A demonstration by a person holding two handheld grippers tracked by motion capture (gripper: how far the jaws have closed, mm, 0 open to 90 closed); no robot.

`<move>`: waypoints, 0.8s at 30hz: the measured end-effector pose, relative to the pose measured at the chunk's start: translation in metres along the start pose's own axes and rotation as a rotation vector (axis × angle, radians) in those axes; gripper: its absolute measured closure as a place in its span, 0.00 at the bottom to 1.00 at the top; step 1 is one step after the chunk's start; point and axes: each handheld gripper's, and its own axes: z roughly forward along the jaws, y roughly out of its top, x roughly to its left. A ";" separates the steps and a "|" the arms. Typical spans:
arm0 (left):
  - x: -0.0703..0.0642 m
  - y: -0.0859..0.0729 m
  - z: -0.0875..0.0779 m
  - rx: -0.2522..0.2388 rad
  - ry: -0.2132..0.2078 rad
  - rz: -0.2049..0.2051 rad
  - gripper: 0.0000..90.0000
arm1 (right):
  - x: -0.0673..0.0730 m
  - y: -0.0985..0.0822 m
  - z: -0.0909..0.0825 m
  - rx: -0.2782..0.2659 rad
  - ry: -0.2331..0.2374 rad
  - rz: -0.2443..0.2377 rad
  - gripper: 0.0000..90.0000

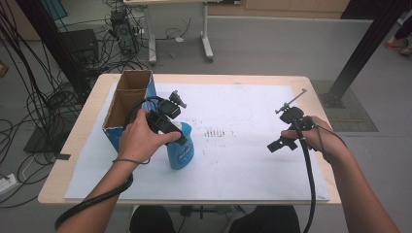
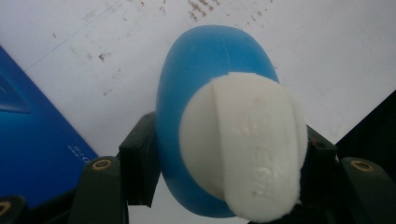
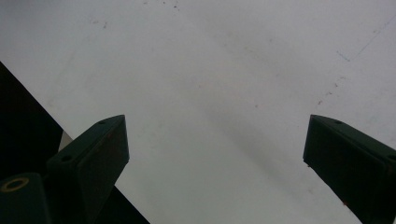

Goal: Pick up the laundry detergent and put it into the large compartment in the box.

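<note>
bottle (image 1: pixel 180 151) upright, white cap (image 2: pixel 243 144) up, clamped in left claw (image 2: pixel 224 172); right claw (image 3: pixel 215 154) wide.

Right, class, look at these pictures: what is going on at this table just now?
A person at a table works with a hand-held gripper in each hand. The left hand-held gripper is shut on a blue bottle with a white cap, which stands on the white sheet beside an open cardboard box. The right hand-held gripper is held over bare sheet to the right, jaws wide apart, with nothing between them.
</note>
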 end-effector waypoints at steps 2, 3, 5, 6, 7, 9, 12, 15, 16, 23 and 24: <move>0.000 0.000 0.000 -0.001 0.000 0.000 0.42 | 0.000 0.000 0.000 0.000 0.001 0.002 0.07; 0.000 0.000 0.000 -0.001 -0.001 0.000 0.42 | 0.000 0.000 0.000 0.000 0.002 0.003 0.07; 0.000 0.000 0.000 -0.001 -0.001 -0.001 0.42 | 0.000 0.000 0.001 0.002 0.003 0.006 0.07; 0.000 0.000 0.000 -0.002 -0.001 -0.001 0.42 | 0.000 0.000 0.000 0.002 0.003 0.005 0.07; 0.000 0.000 0.000 -0.002 -0.001 -0.001 0.42 | 0.000 0.000 0.000 0.000 0.002 0.002 0.07; 0.000 0.000 0.000 -0.001 -0.001 0.000 0.42 | 0.000 0.000 0.001 0.001 0.002 0.001 0.07; 0.000 0.000 0.000 -0.002 -0.002 -0.001 0.42 | -0.001 0.000 0.000 0.000 0.002 0.000 0.07; 0.000 0.000 0.000 -0.002 -0.001 -0.002 0.42 | -0.001 0.000 0.000 0.000 0.002 0.003 0.07; 0.000 0.000 0.000 -0.002 -0.001 -0.003 0.42 | -0.001 0.000 0.000 0.000 0.003 0.003 0.07; 0.000 0.000 0.000 -0.001 -0.001 -0.003 0.42 | -0.001 0.000 0.000 0.000 0.005 0.008 0.07; 0.000 0.000 0.000 -0.001 -0.001 -0.003 0.42 | -0.001 0.000 0.000 -0.001 0.003 0.004 0.07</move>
